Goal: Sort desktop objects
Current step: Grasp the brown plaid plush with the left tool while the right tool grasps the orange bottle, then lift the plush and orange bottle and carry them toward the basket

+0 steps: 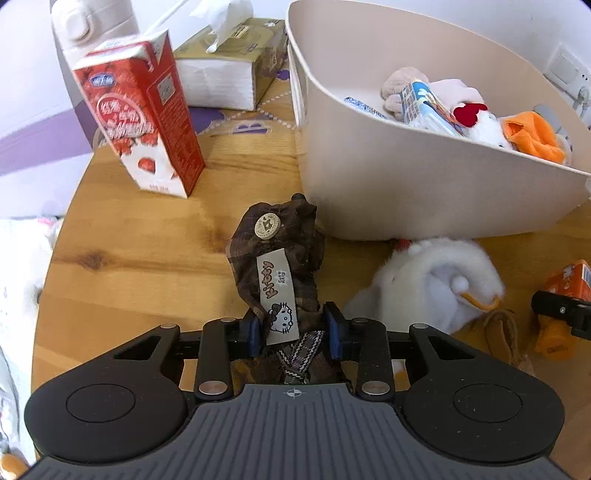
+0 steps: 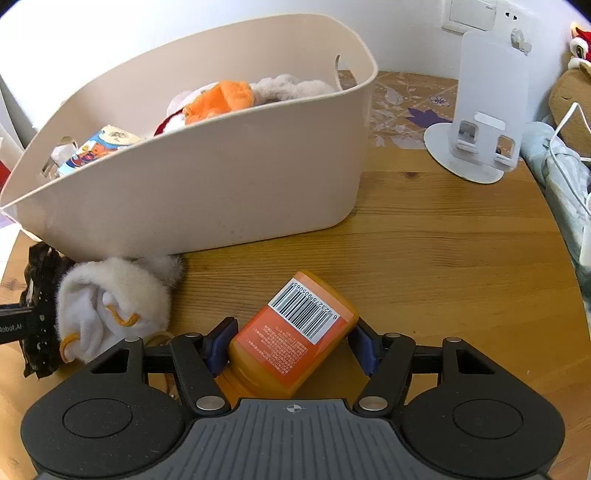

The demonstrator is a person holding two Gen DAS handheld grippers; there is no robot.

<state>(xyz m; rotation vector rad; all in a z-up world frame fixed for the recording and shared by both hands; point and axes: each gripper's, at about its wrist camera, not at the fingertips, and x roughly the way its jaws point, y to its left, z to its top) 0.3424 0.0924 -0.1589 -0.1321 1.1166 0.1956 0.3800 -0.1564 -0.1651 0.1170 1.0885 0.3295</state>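
My left gripper [image 1: 293, 328] is shut on a brown plaid cloth pouch [image 1: 280, 254] with a Hello Kitty label, just in front of the beige basket [image 1: 406, 184]. My right gripper [image 2: 291, 343] is closed around an orange bottle [image 2: 295, 332] with a barcode label, which lies on the wooden table [image 2: 443, 258]. The bottle also shows at the right edge of the left wrist view [image 1: 565, 306]. A white plush toy [image 1: 432, 280] lies between the two grippers against the basket; it also shows in the right wrist view [image 2: 114, 299]. The basket [image 2: 207, 192] holds plush toys and a small carton.
A red strawberry milk carton [image 1: 147, 122] stands at the far left, with a tissue box [image 1: 229, 70] and a white bottle [image 1: 85, 26] behind it. A white stand [image 2: 484, 110] is at the far right. White cables [image 2: 569, 147] hang off the table's right edge.
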